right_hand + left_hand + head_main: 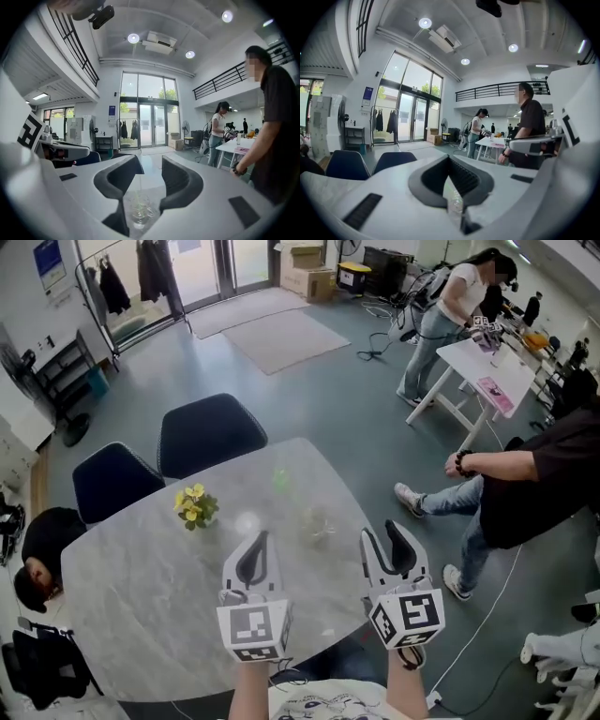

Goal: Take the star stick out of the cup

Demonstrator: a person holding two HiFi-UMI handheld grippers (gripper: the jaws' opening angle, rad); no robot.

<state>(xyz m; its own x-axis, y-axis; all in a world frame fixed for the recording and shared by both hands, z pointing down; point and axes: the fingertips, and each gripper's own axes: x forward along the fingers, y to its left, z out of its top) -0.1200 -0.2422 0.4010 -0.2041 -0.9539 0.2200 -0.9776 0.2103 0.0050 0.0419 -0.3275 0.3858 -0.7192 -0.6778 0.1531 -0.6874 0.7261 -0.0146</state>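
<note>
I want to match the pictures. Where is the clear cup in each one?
Head view: clear cup on the grey table, near the centre.
Left gripper view: low, just right of centre, past the jaws.
Right gripper view: bottom centre, through the jaws' gap.
Shared landmark: person in the dark shirt, at right in all.

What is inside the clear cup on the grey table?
A thin pale stick stands in the clear cup and rises above its rim. Whether anything else lies at the bottom cannot be told, because the glass blurs it.
</note>
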